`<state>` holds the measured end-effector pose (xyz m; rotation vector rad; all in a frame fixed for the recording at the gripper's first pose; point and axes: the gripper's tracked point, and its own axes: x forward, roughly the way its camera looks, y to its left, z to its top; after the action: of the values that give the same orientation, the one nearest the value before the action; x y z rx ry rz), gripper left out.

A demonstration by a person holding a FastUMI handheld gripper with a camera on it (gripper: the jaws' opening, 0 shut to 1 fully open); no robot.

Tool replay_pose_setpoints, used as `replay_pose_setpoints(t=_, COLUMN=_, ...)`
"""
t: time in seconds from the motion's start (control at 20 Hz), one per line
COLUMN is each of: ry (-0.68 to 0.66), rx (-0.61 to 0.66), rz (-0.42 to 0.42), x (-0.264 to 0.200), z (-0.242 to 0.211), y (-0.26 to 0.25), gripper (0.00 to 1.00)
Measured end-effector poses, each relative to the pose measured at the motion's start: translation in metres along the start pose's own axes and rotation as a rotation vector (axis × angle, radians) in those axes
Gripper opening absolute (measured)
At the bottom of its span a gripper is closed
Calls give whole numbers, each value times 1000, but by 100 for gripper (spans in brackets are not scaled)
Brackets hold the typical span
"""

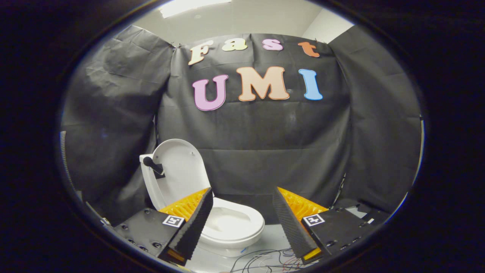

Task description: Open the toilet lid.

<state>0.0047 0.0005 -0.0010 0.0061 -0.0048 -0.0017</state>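
Observation:
A small white toilet (231,225) stands on the floor beyond my left finger, partly hidden by it. Its lid (182,170) is raised upright and leans back against the tank (148,178), which carries a dark flush handle (153,165). The seat ring and bowl lie exposed below. My gripper (242,212) is open, with a wide gap between the fingers and nothing in it. It hangs back from the toilet and touches nothing; the bowl's right side shows in the gap.
Black cloth walls close the booth behind and on both sides of the toilet. Thin loose wires (265,259) lie on the pale floor (273,235) just ahead of the fingers, to the right of the bowl.

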Motion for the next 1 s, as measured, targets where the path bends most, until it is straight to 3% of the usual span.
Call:
replay_pose_setpoints(t=0.3, ry=-45, rx=13, rz=44, x=57, z=14, y=13, gripper=98)
replay_pose_setpoints(t=0.6, ry=-120, rx=139, rz=48, x=102, z=25, y=37, gripper=96)
replay_pose_setpoints(t=0.7, ry=-128, rx=180, rz=17, x=110, z=21, y=42, gripper=95)
replay_pose_setpoints(t=0.85, ry=-114, rx=258, rz=-99, x=115, z=4, y=37, gripper=92)
replay_pose_setpoints(t=1.0, ry=-96, rx=410, rz=-201, x=116, z=-24, y=35, gripper=90)
